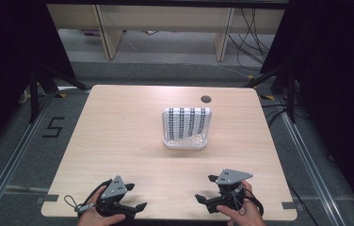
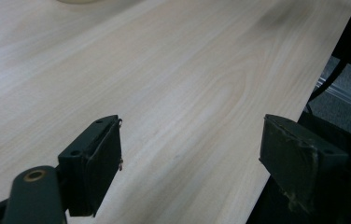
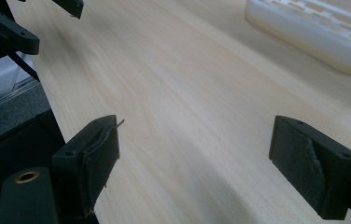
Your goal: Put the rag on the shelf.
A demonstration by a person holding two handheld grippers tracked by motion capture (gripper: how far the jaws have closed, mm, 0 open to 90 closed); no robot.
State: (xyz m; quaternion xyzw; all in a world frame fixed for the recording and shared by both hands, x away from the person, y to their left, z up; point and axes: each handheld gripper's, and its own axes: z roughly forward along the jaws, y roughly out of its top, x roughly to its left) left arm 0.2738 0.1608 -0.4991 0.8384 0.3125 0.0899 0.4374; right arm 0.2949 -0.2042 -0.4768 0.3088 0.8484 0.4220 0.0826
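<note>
A white slotted basket (image 1: 185, 141) stands at the middle of the wooden table (image 1: 118, 136), and a rack of black-and-white striped pieces (image 1: 186, 121) stands upright in it. My left gripper (image 1: 135, 197) is held low near the front edge, left of centre, open and empty. In the left gripper view its jaws (image 2: 190, 158) are spread wide over bare wood. My right gripper (image 1: 206, 188) is held near the front edge, right of centre, open and empty. In the right gripper view (image 3: 194, 158) the basket's rim (image 3: 313, 32) lies ahead at the upper right.
A round cable hole (image 1: 206, 99) sits near the table's far edge. The table's edge (image 2: 299, 107) runs close beside the left gripper. Black stands and cables flank the table on the grey floor (image 1: 20, 155). The left gripper's jaws (image 3: 10, 28) appear at the right gripper view's upper left.
</note>
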